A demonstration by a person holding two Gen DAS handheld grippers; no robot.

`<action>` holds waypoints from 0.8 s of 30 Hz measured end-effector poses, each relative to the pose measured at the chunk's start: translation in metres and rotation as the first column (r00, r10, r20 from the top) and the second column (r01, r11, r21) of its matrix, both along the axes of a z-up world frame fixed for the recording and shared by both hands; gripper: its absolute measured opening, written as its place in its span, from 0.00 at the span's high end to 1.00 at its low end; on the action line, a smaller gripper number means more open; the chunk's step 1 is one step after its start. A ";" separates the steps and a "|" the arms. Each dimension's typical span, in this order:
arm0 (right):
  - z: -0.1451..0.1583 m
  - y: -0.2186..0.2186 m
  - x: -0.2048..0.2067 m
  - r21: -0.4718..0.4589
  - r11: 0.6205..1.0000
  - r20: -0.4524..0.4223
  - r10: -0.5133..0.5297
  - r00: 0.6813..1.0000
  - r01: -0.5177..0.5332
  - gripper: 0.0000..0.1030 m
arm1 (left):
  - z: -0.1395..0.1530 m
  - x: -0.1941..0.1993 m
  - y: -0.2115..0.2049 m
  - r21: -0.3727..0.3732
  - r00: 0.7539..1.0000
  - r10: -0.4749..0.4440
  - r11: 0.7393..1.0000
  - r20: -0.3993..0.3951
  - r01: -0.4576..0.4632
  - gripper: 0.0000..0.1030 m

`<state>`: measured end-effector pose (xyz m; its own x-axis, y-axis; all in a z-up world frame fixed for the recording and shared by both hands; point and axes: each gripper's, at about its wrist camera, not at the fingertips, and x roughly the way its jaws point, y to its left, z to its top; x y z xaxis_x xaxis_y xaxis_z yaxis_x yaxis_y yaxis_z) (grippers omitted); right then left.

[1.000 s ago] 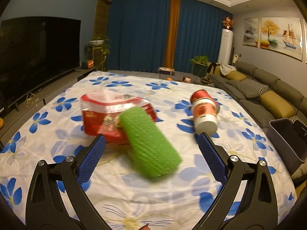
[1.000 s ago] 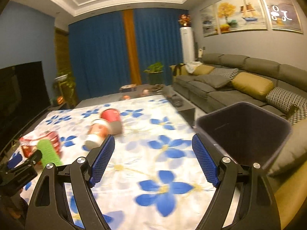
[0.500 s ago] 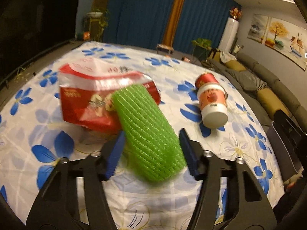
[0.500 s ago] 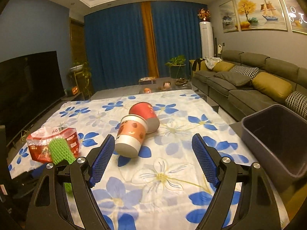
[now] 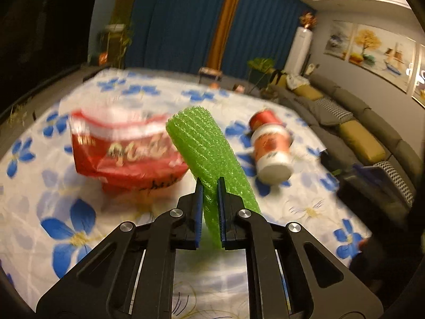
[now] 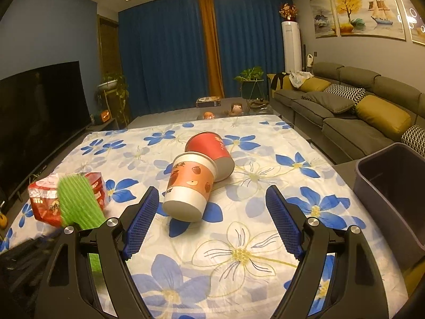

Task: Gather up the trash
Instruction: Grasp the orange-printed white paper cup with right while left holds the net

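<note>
Green foam netting, a soft mesh sleeve (image 5: 205,159), is pinched between the blue pads of the left gripper (image 5: 210,188), whose jaws are closing on it; the near end is squashed flat between the fingers while the rest of the sleeve stands out ahead of them and leans up to the left. Just beyond it, to the left of the fingers, a red snack bag (image 5: 119,154) lies on the flowered tablecloth (image 5: 66,223). Whether sleeve and bag touch cannot be told through the blur.

The right gripper (image 6: 212,220) is held with its fingers wide apart and nothing between them. Straight ahead of its left finger two paper cups lie on their sides: a peach-printed cup (image 6: 190,186) with its white base towards the fingers, and a red cup (image 6: 212,150) behind it, the two touching. A dark bin (image 6: 393,186) stands off the table edge, to the right of the right finger.

Several slips can be foreseen. Because the netting is springy and is gripped only at one end, it could be pulled out of the pads if the long free end is snagged on the bag during the lift. The bag could also be dragged along if the mesh is caught on its crinkled film. The near cup, being round and on its side, could be rolled away if only one finger meets it.
</note>
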<state>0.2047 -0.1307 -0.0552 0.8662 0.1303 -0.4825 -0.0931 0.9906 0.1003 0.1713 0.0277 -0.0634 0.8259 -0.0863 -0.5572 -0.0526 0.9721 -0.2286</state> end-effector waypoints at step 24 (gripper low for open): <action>-0.032 0.038 0.082 -0.045 0.999 -0.140 0.006 0.990 -0.013 0.27 | 0.006 0.019 0.033 0.005 0.995 0.055 0.998 0.078 -0.056 0.91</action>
